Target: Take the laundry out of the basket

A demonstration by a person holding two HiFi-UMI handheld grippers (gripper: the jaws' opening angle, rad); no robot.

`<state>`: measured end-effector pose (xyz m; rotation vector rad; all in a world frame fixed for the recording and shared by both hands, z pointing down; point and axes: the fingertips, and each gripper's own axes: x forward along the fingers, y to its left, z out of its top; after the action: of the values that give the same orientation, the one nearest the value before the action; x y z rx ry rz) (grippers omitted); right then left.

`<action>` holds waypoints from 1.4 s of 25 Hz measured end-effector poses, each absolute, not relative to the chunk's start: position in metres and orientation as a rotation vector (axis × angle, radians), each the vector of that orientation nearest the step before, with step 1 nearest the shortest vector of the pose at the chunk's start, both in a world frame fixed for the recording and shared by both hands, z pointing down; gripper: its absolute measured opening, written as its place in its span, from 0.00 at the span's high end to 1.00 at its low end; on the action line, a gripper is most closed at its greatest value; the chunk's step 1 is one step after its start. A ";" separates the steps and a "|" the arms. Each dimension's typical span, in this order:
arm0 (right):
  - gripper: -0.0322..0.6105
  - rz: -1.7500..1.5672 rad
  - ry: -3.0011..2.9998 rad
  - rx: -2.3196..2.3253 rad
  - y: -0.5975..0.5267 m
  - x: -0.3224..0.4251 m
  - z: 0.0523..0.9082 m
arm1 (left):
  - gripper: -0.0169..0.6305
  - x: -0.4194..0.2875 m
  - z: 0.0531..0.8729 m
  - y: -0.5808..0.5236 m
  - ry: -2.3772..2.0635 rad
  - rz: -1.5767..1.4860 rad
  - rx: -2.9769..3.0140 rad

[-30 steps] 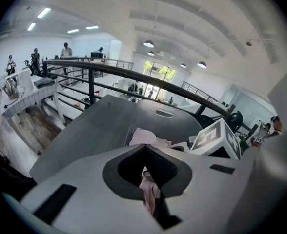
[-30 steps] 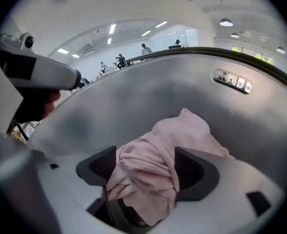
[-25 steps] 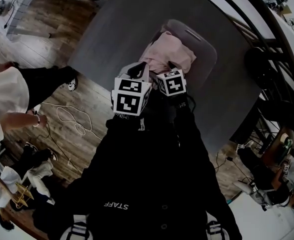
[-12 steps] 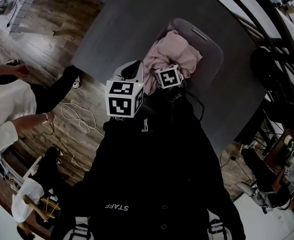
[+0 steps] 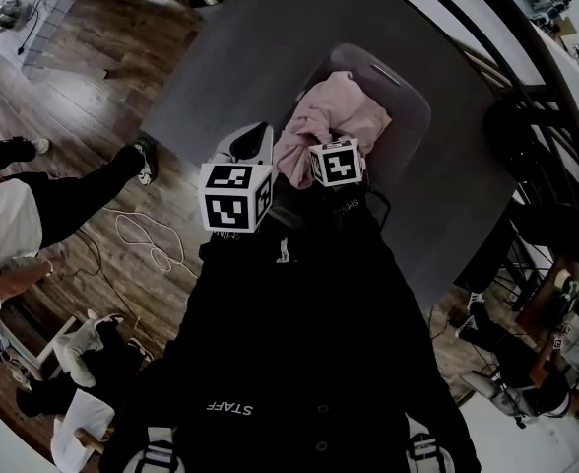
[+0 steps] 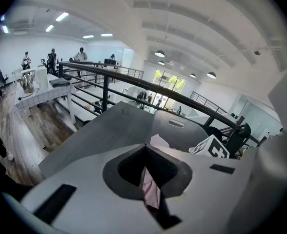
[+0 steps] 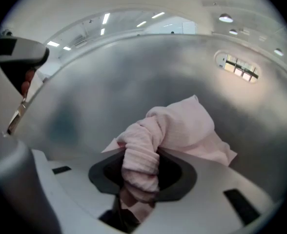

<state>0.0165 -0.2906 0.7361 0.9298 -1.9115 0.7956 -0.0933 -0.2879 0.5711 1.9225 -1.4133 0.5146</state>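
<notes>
A pink cloth (image 5: 337, 108) lies heaped in the grey laundry basket (image 5: 400, 85) on the grey table (image 5: 240, 57). Both marker cubes hover at the basket's near rim, the left cube (image 5: 235, 195) and the right cube (image 5: 336, 163). My left gripper (image 6: 151, 191) is shut on a thin fold of pink cloth (image 6: 150, 186). My right gripper (image 7: 139, 182) is down inside the basket (image 7: 133, 77). Its jaws are closing on a thick bunched roll of the pink cloth (image 7: 142, 152), which fills the gap between them.
A person in a white top and black trousers (image 5: 43, 210) stands on the wood floor at the left, by a loose white cable (image 5: 144, 239). A black railing (image 5: 531, 87) runs beyond the table's far right edge. The basket's handle slot (image 7: 238, 65) shows ahead.
The left gripper's cube has drifted a little to the left. The right cube dipped toward the cloth and came back. The person at the left has moved further left.
</notes>
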 end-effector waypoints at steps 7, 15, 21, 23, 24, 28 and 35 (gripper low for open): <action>0.73 0.715 -2.033 1.077 -0.285 0.035 0.664 | 0.98 -0.092 0.547 -0.279 -1.442 0.475 1.972; 0.73 0.606 -2.189 1.294 -0.273 0.054 0.565 | 0.98 -0.084 0.509 -0.268 -1.474 0.414 2.064; 0.73 0.497 -2.286 1.430 -0.262 0.063 0.496 | 0.98 -0.073 0.469 -0.265 -1.519 0.372 2.173; 0.73 0.465 -2.316 1.470 -0.258 0.066 0.475 | 0.98 -0.072 0.456 -0.264 -1.534 0.349 2.201; 0.73 0.447 -2.333 1.487 -0.257 0.067 0.465 | 0.98 -0.071 0.450 -0.263 -1.542 0.338 2.215; 0.73 0.368 -2.397 1.545 -0.255 0.069 0.424 | 0.98 -0.069 0.423 -0.263 -1.571 0.296 2.267; 0.73 0.291 -2.469 1.588 -0.248 0.060 0.369 | 0.98 -0.073 0.377 -0.261 -1.606 0.206 2.336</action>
<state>0.0603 -0.2483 0.3688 1.5885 -2.4688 0.2910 -0.0733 -0.2611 0.3770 2.3362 -1.6061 0.2059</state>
